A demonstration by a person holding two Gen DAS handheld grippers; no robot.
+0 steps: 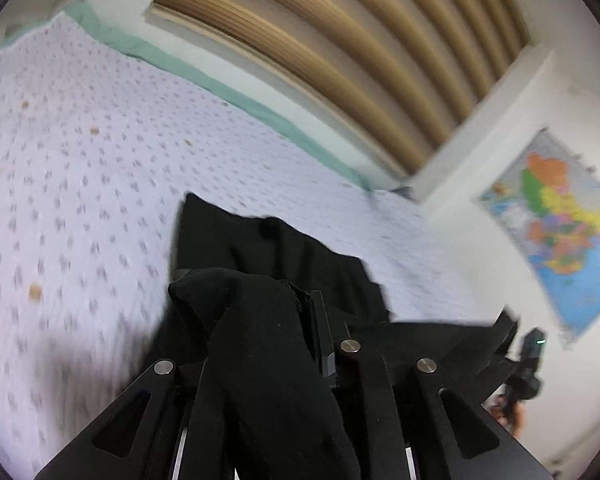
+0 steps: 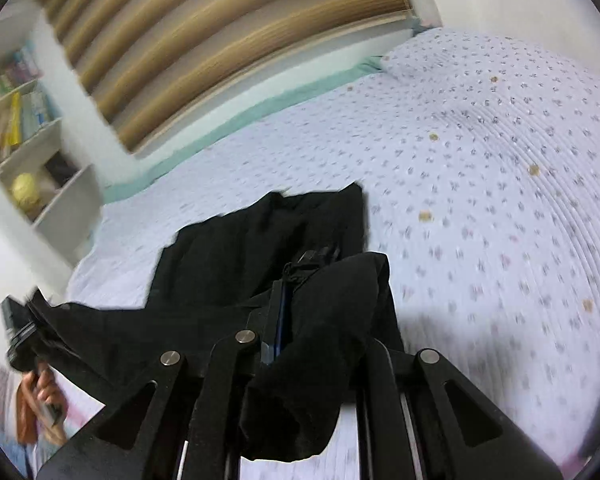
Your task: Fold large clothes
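A large black garment (image 1: 284,248) lies partly on the bed and is stretched between the two grippers. My left gripper (image 1: 300,300) is shut on one edge of it, and cloth drapes over the fingers. My right gripper (image 2: 300,268) is shut on the other edge of the black garment (image 2: 260,232), with a fold hanging over its right finger. Each gripper also shows in the other's view, my right gripper (image 1: 528,364) at the lower right, my left gripper (image 2: 24,340) at the lower left, each held by a hand.
The bed (image 1: 80,160) has a pale lilac dotted cover (image 2: 480,160) with a green sheet edge at the far side. Behind it is a window with tan blinds (image 1: 340,40). A map (image 1: 560,220) hangs on the wall. A white shelf (image 2: 28,140) with books stands at the left.
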